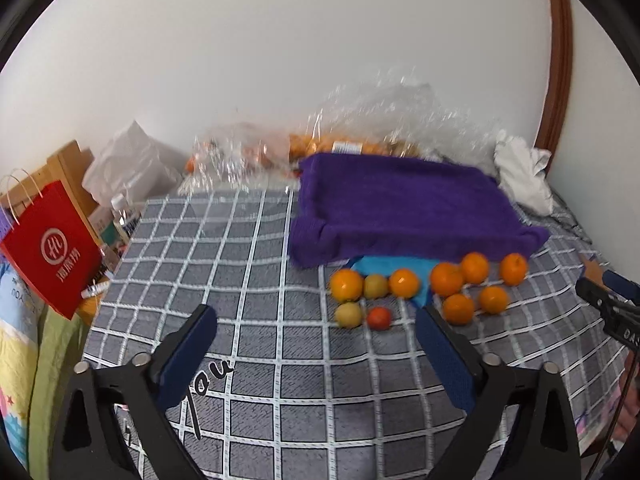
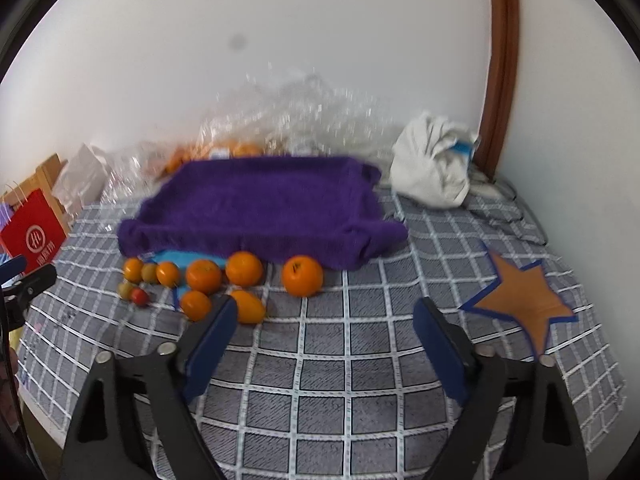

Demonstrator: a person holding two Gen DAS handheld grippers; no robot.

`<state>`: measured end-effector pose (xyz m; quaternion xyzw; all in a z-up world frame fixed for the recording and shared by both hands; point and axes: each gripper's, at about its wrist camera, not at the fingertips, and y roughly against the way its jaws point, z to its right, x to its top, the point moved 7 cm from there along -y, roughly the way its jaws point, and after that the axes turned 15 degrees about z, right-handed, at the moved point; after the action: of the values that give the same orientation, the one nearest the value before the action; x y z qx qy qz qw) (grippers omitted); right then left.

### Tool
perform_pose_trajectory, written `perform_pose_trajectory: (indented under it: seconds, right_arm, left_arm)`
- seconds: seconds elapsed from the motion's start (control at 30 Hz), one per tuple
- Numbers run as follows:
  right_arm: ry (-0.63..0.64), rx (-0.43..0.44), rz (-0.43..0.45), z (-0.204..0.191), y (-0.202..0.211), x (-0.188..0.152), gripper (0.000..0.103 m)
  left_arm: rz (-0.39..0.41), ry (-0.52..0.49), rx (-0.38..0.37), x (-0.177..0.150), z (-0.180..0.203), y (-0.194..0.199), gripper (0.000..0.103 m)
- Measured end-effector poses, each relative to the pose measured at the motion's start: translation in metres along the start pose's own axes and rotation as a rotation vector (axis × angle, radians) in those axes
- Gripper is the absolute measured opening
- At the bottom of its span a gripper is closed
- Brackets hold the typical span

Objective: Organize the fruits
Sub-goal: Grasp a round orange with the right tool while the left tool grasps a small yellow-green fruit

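While both tools hang over the bed with fingers spread and nothing held, no sorting looks done. Left tool [image 1: 316,320] and right tool [image 2: 324,316] are apart from the fruit. Purple tray [image 2: 256,204], near the far edge of the bed [image 2: 320,380], appears empty, though blurred. Loose fruit lies along its near wall: eight oranges, one at [image 2: 302,275]; two yellow-green fruits, one at [image 1: 349,314]; one red fruit [image 1: 379,317]. All eleven are left to place.

Orange fruits [image 2: 302,276], purple towel [image 2: 256,208], grey white-checked bedspread [image 2: 360,360], red bag [image 2: 34,236].
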<state>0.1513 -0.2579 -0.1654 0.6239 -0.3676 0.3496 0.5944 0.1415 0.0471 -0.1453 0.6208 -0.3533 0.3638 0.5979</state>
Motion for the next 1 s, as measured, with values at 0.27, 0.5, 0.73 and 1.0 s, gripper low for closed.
perform_pose_trajectory:
  seconds: [0.27, 0.5, 0.73, 1.0]
  right_arm:
    - [-0.052, 0.058, -0.047, 0.001, -0.049, -0.017, 0.062]
    - [-0.054, 0.1, -0.107, -0.009, -0.094, -0.022, 0.059]
    - [-0.014, 0.107, -0.151, -0.019, -0.123, -0.026, 0.055]
    - [0.011, 0.14, -0.153, -0.021, -0.119, -0.029, 0.042]
  left_arm:
    - [-0.072, 0.044, -0.061, -0.026, -0.009, -0.034, 0.068]
    - [-0.107, 0.072, -0.105, -0.035, -0.015, -0.045, 0.066]
    - [-0.135, 0.066, -0.145, -0.043, -0.009, -0.056, 0.065]
    - [-0.161, 0.063, -0.184, -0.047, 0.007, -0.07, 0.054]
